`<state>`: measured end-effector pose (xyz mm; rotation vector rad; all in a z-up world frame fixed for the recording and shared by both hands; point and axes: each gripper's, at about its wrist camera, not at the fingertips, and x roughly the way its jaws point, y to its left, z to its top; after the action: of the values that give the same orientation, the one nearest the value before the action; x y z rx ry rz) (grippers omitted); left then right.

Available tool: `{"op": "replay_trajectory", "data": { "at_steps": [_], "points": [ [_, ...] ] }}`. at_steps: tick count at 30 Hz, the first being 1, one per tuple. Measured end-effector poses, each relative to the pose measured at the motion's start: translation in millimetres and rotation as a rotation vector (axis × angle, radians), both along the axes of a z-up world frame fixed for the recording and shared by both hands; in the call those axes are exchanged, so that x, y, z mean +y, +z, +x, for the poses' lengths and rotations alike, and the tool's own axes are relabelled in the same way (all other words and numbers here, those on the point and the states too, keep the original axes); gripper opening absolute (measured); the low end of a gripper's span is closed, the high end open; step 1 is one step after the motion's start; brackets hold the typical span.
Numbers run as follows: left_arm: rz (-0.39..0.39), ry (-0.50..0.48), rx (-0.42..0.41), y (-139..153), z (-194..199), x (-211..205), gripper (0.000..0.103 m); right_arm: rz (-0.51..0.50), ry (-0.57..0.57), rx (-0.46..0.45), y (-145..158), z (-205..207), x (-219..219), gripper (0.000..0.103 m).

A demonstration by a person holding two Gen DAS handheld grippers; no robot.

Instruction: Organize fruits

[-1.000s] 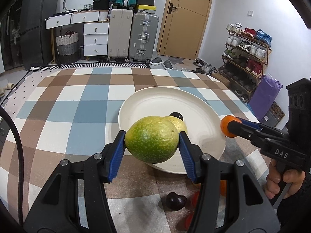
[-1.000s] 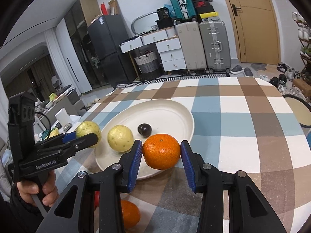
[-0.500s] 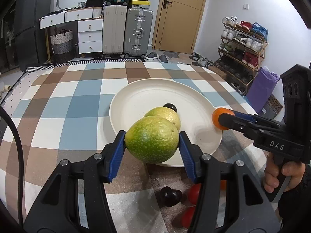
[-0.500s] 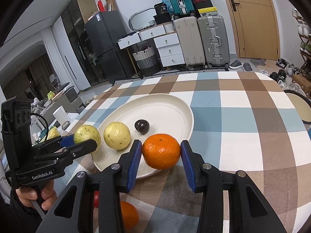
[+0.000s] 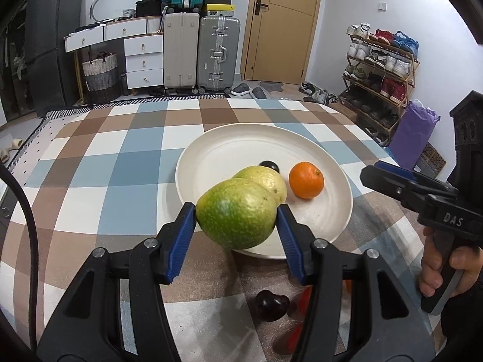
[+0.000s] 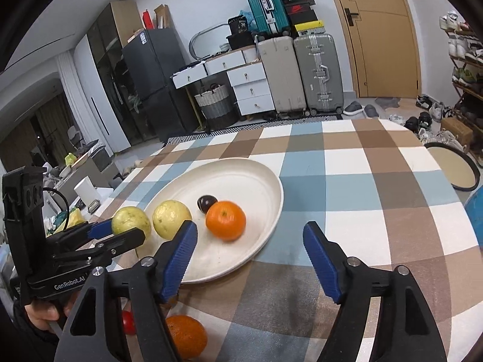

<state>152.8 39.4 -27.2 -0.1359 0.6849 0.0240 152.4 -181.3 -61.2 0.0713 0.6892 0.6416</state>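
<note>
My left gripper is shut on a green guava and holds it over the near rim of the white plate. On the plate lie a yellow guava, a dark plum and an orange. My right gripper is open and empty, just behind the orange on the plate. The held guava and the left gripper show at the left of the right wrist view.
On the checked tablecloth near me lie a dark plum, red fruit and another orange. A dark-rimmed tray sits off the table's right edge. Suitcases, drawers and a shoe rack stand behind.
My right gripper opened and let the orange go onto the plate, then drew back a little. My left gripper still holds the green guava at the plate's near rim.
</note>
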Motion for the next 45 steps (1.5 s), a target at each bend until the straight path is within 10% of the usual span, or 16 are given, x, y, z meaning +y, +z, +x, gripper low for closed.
{"op": "replay_trajectory", "data": {
  "at_steps": [13,26,45],
  "points": [
    [-0.005,0.06,0.03,-4,6,15,0.055,-0.009,0.009,-0.025,1,-2,3,0.087],
    [0.01,0.041,-0.034,13,-20,10,0.102,-0.016,0.015,-0.035,2,-6,-2,0.103],
    [0.037,0.011,-0.013,12,-41,-1,0.102,-0.124,0.175,0.04,-12,-22,16,0.103]
  ]
}}
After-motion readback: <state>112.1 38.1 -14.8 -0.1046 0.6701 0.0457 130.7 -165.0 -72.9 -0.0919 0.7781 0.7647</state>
